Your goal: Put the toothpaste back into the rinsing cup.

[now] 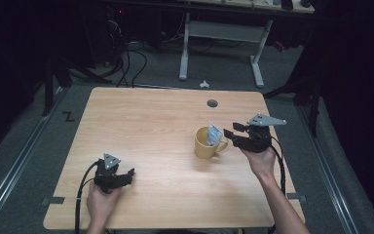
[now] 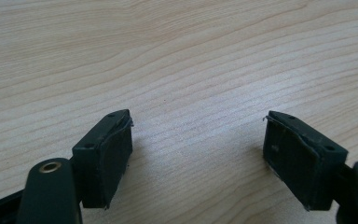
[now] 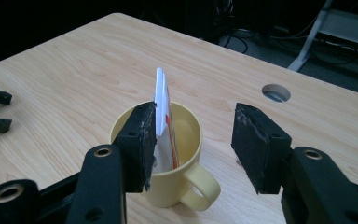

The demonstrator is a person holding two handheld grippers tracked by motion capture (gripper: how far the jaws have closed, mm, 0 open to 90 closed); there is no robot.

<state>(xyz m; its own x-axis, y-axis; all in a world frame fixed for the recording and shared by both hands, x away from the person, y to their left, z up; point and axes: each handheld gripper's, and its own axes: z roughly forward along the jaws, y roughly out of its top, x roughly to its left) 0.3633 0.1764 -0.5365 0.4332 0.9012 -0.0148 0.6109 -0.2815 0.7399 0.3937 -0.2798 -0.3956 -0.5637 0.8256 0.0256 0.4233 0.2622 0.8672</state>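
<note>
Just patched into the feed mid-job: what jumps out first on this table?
A yellow mug stands right of centre on the wooden table, with a white packet sticking upright out of it. The right tool hovers beside the mug's handle, jaws apart and not pressing on the packet. The left tool rests open near the table's front left edge.

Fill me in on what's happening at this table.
A person sits at a wooden table with a two-jaw gripper in each hand. A yellow mug stands on it, with a white packet upright inside, leaning on the rim. The right gripper hovers beside the mug on its handle side, jaws open and holding nothing, the packet just in front of one jaw. The left gripper rests low over bare wood near the front edge, jaws open and empty.
</note>
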